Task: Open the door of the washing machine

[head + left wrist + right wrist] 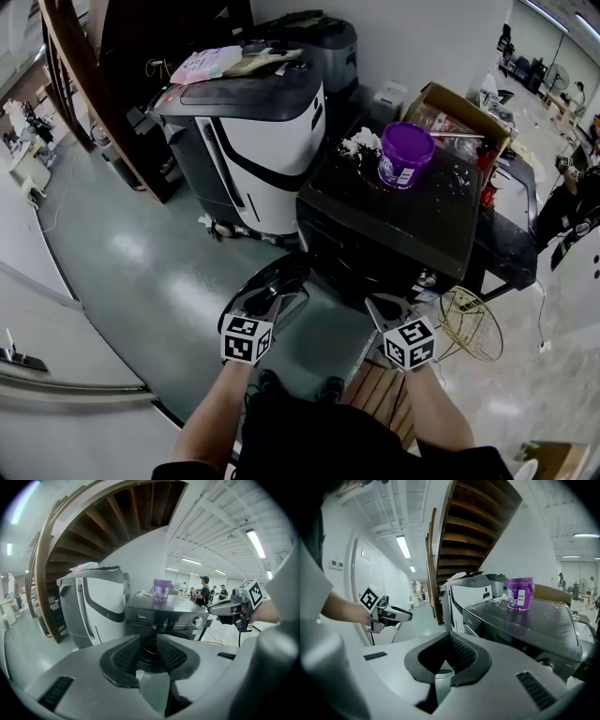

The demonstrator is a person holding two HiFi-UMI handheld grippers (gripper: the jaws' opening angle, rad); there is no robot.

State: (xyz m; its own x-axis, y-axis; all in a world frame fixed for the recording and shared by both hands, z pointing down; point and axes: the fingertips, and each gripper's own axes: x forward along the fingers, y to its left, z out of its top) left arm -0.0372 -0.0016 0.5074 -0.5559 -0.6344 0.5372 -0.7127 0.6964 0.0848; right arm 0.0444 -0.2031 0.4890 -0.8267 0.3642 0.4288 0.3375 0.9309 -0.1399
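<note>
Your left gripper (149,644) has its fingers narrowly apart and your right gripper (447,651) has them together, both empty, and since the door (272,286) looks swung out at the washing machine's (394,220) front corner beneath your left gripper, pull clear without nudging it.

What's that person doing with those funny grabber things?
A person stands in front of a black washing machine with a gripper in each hand. The left gripper has its jaws a little apart, and the right gripper has its jaws shut. Both are empty and neither touches the machine. A purple tub sits on top. It is hard to tell whether the door is open.
</note>
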